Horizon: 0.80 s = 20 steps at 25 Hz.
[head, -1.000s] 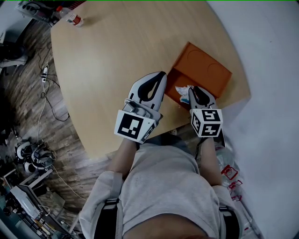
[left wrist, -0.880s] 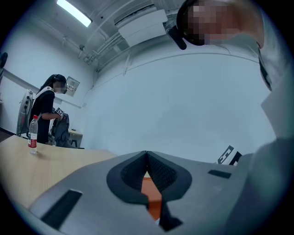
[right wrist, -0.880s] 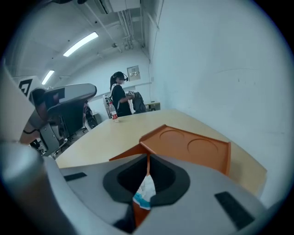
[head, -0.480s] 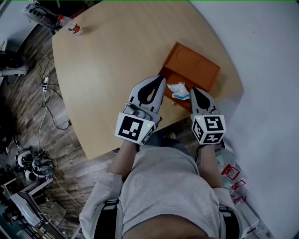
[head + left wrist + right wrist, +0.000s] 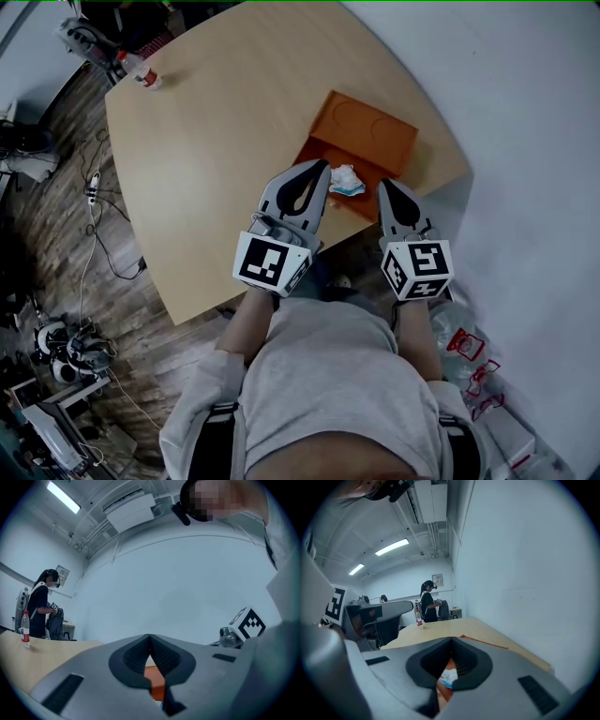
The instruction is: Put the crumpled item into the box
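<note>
The crumpled item [image 5: 347,180], a white wad with a touch of blue, lies in the near half of the orange box [image 5: 370,127]. It sits between my two claws and just ahead of their tips. In the right gripper view I see it low and just beyond the jaws, not between them.

I judge it to be paper or thin film. It should be very light and soft, easy to squash and likely to spring back a little once let go. If I had to lift it again, I would close on the bunched middle rather than a loose corner. A gentle squeeze should do, and I would watch for it clinging to a pad on release.

My right claw [image 5: 385,186] is closed, pad against pad, with nothing in it; the wad is just to its left. My left claw [image 5: 322,166] is closed and empty too, and the wad is just to the right of its tip.

Judging by how it lies, the item looks to be inside the box already.

The box rests on the table [image 5: 216,122], close to the edge nearest my right claw. A bottle [image 5: 137,68] stands well off, far ahead and left of my left claw.
</note>
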Motion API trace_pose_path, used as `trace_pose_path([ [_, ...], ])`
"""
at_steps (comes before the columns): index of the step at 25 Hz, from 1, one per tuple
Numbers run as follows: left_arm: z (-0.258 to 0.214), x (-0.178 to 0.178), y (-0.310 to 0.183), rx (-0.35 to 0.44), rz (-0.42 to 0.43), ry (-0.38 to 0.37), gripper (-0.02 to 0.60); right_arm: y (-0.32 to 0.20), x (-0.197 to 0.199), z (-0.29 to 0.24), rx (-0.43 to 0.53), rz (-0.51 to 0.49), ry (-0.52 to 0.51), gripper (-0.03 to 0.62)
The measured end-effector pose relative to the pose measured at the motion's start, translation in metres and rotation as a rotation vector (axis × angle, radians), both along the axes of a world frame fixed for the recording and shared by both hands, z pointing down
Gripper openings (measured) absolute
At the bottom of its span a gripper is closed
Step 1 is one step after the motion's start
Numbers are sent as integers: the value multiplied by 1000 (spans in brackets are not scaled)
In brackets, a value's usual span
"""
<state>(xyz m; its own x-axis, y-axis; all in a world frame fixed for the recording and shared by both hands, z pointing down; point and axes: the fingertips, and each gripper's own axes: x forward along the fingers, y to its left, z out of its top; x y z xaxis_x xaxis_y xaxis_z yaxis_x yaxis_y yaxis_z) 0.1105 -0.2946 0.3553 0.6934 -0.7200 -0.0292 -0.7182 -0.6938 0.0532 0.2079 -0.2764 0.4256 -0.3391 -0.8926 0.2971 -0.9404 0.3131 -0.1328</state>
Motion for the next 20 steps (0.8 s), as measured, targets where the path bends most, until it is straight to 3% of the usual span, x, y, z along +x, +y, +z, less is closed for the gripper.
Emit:
trace_pose_path([
  [20,-29,16,72,77,6,-12,14,75,18,-63,175,25,-38,11],
])
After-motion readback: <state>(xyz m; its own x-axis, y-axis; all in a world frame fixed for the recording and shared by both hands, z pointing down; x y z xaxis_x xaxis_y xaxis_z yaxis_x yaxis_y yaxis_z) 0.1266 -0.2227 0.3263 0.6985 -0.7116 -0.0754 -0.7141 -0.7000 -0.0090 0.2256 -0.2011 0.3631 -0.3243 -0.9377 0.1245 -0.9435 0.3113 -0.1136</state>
